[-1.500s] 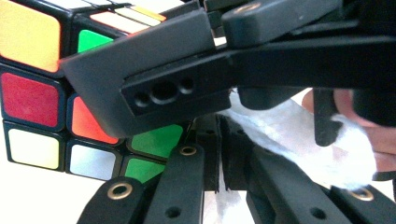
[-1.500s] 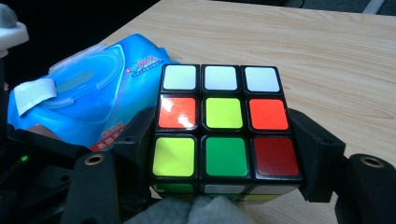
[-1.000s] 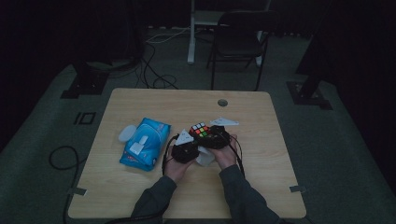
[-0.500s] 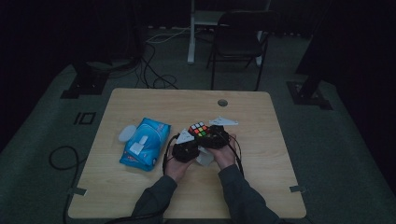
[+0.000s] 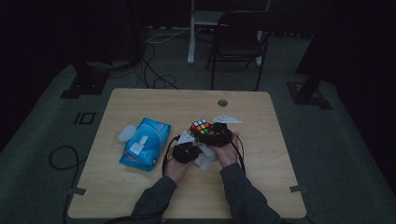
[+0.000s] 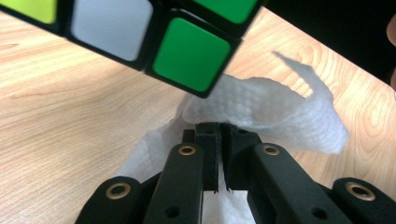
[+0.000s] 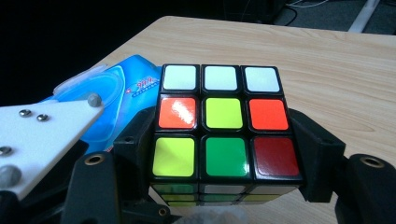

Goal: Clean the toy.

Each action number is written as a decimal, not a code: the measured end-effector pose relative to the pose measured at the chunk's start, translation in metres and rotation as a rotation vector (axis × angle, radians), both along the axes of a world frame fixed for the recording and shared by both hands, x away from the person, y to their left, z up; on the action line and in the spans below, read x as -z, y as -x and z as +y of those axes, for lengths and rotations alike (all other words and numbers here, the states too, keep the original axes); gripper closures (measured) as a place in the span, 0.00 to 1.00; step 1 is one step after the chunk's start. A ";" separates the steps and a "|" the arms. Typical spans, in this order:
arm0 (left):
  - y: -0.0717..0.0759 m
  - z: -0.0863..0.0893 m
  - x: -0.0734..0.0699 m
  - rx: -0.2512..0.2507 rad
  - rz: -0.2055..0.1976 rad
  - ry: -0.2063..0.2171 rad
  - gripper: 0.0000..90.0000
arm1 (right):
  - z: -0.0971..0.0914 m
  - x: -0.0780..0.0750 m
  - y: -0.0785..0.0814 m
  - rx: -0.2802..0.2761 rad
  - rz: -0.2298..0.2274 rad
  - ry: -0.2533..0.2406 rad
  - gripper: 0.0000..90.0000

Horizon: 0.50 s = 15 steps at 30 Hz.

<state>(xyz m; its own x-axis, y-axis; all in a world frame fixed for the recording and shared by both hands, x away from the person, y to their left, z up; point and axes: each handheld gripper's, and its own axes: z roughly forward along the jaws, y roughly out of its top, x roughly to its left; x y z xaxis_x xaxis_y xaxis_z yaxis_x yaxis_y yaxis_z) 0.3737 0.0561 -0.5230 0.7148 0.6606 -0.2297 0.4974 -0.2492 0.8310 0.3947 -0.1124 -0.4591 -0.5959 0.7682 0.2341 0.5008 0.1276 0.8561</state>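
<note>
Just right of the blue wipes pack, nothing has shifted: the right gripper stays clamped on the puzzle cube while the left gripper keeps pinching the white wipe beneath it, so wiping looks ongoing.

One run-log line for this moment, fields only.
left gripper: shut on white wipe | right gripper: shut on puzzle cube | blue wipes pack: on table, left of hands
</note>
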 end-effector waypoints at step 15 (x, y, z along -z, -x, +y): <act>0.006 0.001 -0.020 0.014 -0.064 0.067 0.97 | 0.007 0.007 0.000 0.001 0.015 0.019 0.38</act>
